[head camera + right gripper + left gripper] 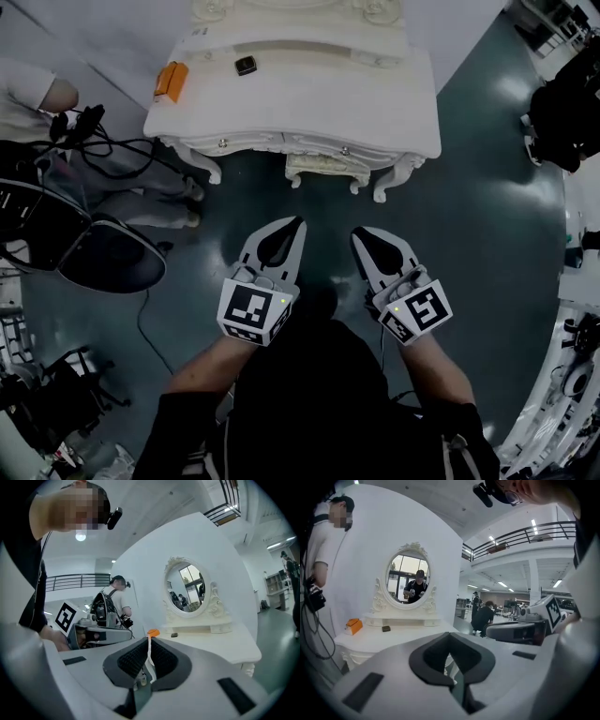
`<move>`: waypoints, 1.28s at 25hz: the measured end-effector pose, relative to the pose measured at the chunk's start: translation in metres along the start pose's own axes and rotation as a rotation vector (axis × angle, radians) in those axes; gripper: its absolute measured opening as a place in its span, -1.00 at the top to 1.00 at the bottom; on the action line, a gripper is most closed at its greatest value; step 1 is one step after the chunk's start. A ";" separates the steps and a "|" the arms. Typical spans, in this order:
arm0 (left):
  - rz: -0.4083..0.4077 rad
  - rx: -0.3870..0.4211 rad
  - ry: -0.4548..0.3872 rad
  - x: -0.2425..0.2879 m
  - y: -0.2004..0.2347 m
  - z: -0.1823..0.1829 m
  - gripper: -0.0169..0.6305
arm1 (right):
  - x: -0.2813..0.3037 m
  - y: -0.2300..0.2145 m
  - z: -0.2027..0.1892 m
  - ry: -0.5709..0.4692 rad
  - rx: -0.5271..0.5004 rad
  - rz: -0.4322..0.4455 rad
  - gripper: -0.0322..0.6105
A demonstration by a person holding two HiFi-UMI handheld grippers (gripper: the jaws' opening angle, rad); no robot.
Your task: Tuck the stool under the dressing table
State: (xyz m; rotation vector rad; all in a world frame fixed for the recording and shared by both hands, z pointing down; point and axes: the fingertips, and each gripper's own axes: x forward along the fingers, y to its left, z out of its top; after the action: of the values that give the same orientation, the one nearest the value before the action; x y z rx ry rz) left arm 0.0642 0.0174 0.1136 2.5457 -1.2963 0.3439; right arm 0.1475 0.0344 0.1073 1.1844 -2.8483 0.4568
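Stool mostly hidden under dressing table, only front edge showing, left tongs and right tongs clenched, empty

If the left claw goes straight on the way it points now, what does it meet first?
Probably the front of the dressing table, near the tucked stool; nothing stands between, though depth is unclear.
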 end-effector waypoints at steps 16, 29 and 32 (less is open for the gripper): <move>0.012 0.021 -0.036 -0.120 -0.029 0.033 0.93 | -0.048 0.079 0.059 -0.057 0.037 0.035 0.84; -0.016 0.065 -0.100 -0.146 -0.002 0.070 0.93 | -0.026 0.133 0.088 -0.134 0.006 0.018 0.85; -0.017 0.073 -0.108 -0.155 0.000 0.073 0.93 | -0.026 0.139 0.087 -0.129 -0.006 0.011 0.84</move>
State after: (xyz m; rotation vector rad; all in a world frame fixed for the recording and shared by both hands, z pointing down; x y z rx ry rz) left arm -0.0177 0.1088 -0.0056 2.6685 -1.3222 0.2581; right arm 0.0772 0.1208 -0.0156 1.2422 -2.9620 0.3856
